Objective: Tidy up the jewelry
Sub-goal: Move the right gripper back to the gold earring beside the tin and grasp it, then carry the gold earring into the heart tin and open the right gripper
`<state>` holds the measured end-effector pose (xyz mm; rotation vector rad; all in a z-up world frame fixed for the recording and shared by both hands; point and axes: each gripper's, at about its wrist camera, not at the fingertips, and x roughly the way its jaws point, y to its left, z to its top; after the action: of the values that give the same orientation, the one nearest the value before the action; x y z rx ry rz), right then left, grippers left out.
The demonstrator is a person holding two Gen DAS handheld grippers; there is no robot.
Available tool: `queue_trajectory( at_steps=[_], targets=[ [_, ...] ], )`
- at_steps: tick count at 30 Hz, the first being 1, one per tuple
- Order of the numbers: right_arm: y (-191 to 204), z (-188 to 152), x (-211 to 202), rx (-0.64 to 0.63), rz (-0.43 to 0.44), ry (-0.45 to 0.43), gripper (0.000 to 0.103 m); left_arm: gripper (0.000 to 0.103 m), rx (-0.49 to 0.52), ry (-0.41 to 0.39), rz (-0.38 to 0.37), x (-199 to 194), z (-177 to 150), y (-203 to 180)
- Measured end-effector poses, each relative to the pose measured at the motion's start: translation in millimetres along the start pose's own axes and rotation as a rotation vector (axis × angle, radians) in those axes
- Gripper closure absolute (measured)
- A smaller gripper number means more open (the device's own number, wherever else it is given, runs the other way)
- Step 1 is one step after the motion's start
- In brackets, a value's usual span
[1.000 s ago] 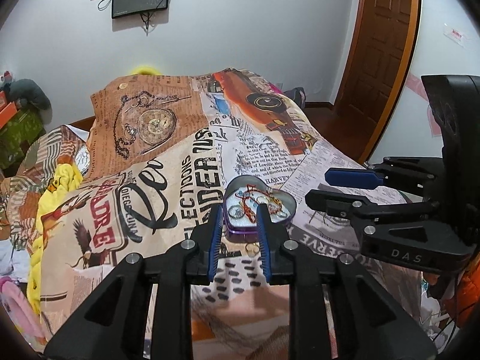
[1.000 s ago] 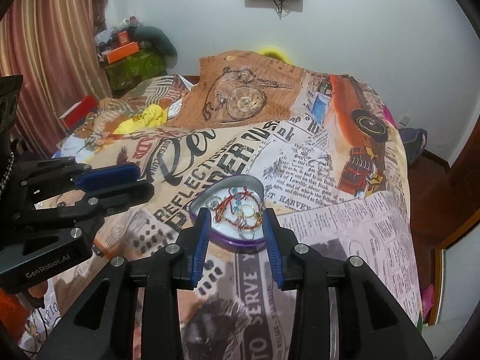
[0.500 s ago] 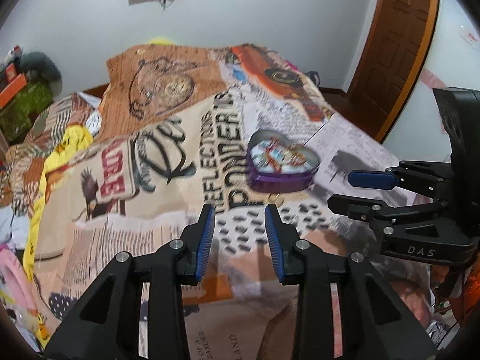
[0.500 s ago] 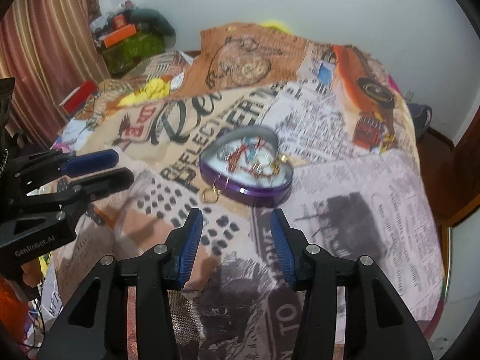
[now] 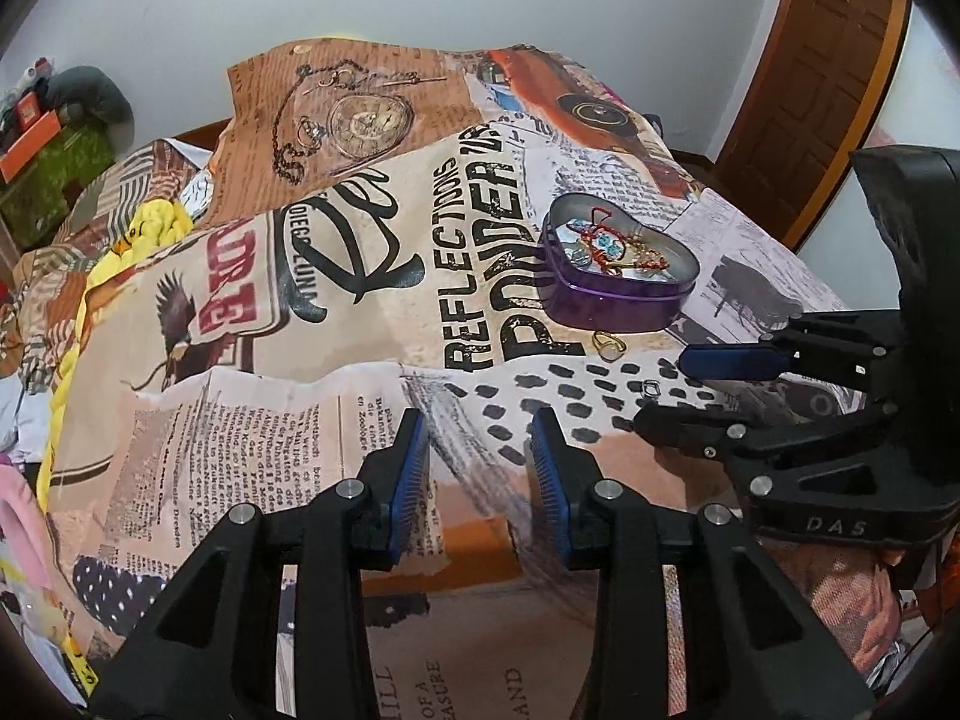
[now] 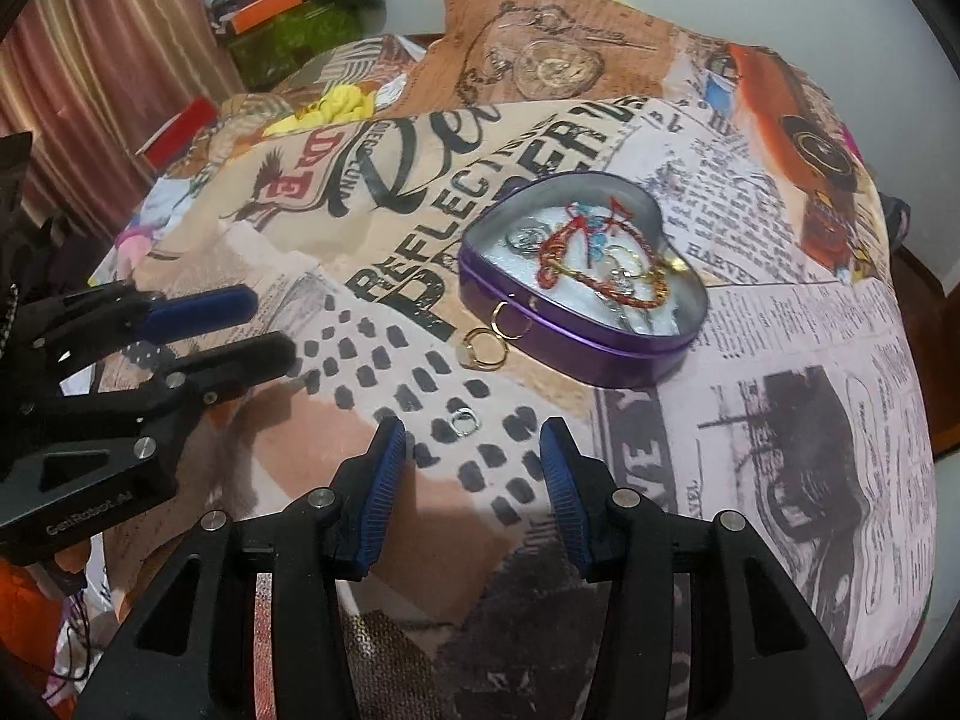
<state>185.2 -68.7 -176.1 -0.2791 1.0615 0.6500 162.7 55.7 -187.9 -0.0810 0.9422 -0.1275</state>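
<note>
A purple heart-shaped tin [image 5: 618, 300] [image 6: 576, 336] lies open on the bed, holding a red cord bracelet [image 6: 594, 264], rings and beads. A gold ring [image 6: 483, 350] lies on the cover just in front of the tin, also in the left wrist view [image 5: 609, 347]; another gold ring [image 6: 510, 315] leans on the tin's wall. A small silver ring [image 6: 463, 421] lies nearer, just ahead of my right gripper [image 6: 471, 474], which is open and empty. My left gripper [image 5: 477, 459] is open and empty, to the left of the tin and well short of it.
The bed carries a newspaper-print cover [image 5: 360, 312]. Yellow cloth [image 5: 150, 222] and clutter lie at the left edge. A wooden door [image 5: 822, 78] stands at the right. A green box [image 6: 288, 36] and a curtain [image 6: 90, 90] are at the far left.
Both grippers have pulled back from the tin and opened wider. The tin now lies further ahead, and the loose rings in front of it have come into view.
</note>
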Motion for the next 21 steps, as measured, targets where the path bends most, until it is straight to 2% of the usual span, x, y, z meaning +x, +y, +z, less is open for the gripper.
queue_trajectory(
  at_steps=[6, 7, 15, 21],
  targets=[
    [4, 3, 6, -0.036, -0.002, 0.004, 0.084, 0.068, 0.003, -0.007, 0.000, 2, 2, -3],
    [5, 3, 6, -0.040, -0.002, 0.003, 0.091, 0.068, 0.004, -0.008, -0.004, 1, 2, -4],
    [-4, 0, -7, -0.001, 0.002, -0.048, 0.093, 0.068, 0.019, -0.010, -0.055, 1, 10, -17],
    [-25, -5, -22, 0.063, -0.014, -0.095, 0.093, 0.068, 0.063, -0.012, -0.070, 11, 18, -35]
  ],
)
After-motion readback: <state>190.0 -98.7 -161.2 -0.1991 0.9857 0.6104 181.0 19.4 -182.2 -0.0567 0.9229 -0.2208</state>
